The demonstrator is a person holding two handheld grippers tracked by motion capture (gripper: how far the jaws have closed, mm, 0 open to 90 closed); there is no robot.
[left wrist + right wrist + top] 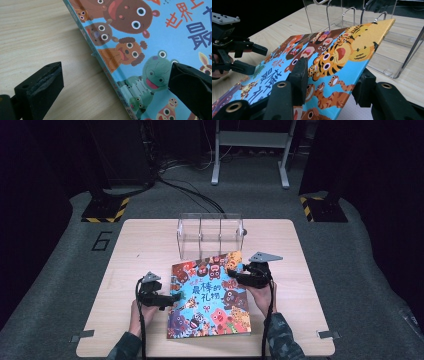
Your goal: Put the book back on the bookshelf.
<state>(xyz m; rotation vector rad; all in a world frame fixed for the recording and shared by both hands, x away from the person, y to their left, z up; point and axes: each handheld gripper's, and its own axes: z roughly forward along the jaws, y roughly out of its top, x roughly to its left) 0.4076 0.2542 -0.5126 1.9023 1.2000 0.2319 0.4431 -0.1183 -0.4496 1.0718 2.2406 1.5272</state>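
1. You are clamping your right gripper (239,276) on the far right corner of the picture book (210,295) — one jaw is pressing on the cover, the other is sitting under it, and that corner is tilting up off the table (140,240).
2. Your left gripper (176,298) is standing wide at the book's left edge — its jaws are straddling the spine, gripping nothing.
3. The book is lying mid-table, its raised corner just before the clear acrylic rack (210,234).
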